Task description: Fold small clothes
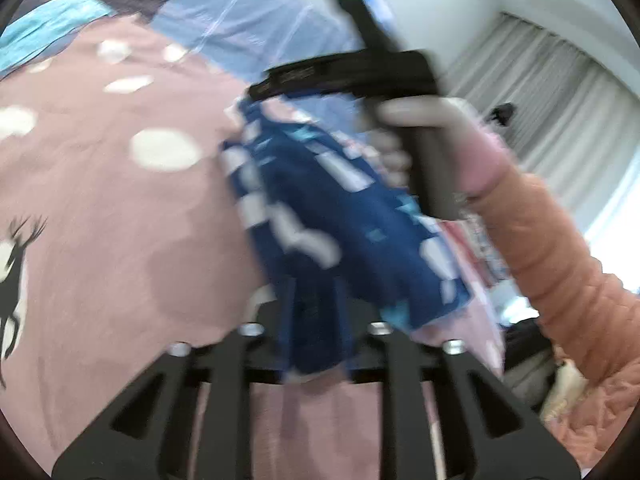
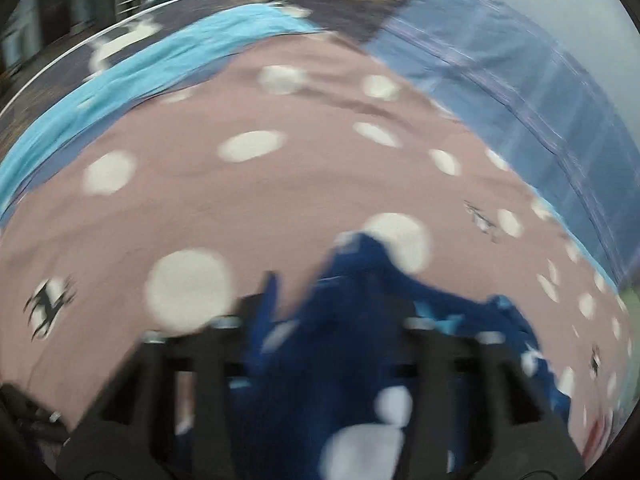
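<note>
Blue patterned garment (image 1: 320, 216) held off bed cover (image 1: 100, 200), long axis slung between both tongs. Lower end seen inside left tongs (image 1: 316, 344), jaws narrow; grip not confirmed, blurred. Upper end bunched at right tongs (image 1: 256, 92); in right wrist view cloth lies between part-open jaws (image 2: 320, 344), grip not confirmed.
</note>
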A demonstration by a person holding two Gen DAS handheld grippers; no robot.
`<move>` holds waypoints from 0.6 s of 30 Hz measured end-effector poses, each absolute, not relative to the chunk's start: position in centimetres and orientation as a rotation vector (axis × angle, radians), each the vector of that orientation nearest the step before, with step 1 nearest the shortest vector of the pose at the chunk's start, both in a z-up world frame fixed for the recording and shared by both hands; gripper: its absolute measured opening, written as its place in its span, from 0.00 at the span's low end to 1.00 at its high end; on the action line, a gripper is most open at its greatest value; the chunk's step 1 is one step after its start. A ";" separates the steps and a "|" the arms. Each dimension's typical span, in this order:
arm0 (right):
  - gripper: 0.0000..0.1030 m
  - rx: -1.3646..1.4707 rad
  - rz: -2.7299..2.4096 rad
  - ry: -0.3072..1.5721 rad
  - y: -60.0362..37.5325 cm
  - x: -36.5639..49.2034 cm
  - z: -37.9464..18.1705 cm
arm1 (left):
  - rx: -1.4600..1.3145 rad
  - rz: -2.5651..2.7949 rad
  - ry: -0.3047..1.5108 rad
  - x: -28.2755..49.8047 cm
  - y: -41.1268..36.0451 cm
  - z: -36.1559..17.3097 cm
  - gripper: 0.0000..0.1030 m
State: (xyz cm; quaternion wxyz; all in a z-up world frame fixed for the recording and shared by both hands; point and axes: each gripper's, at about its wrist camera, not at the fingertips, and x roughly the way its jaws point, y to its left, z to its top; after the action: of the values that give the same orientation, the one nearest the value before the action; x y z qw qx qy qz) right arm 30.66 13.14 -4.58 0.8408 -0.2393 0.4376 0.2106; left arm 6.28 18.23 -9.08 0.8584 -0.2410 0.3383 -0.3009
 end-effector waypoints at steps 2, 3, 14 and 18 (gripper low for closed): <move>0.52 -0.491 0.426 0.984 13.2 31.6 -5.7 | -0.469 -0.639 0.722 6.8 17.0 -8.7 0.44; 0.53 -0.499 0.422 1.007 13.5 31.9 -6.4 | -0.436 -0.629 0.742 7.1 16.4 -8.9 0.44; 0.20 -0.424 0.496 1.082 14.8 33.7 -10.9 | -0.460 -0.589 0.836 7.1 17.1 -12.1 0.08; 0.42 -0.339 0.482 0.997 12.5 32.3 -7.9 | -0.406 -0.569 0.827 6.6 16.4 -11.7 0.11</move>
State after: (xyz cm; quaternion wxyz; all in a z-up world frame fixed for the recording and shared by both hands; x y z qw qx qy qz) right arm 32.31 12.48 -7.94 0.8369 -0.1602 0.4713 0.2278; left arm 6.56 16.41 -11.72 0.8570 -0.1934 0.3934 -0.2709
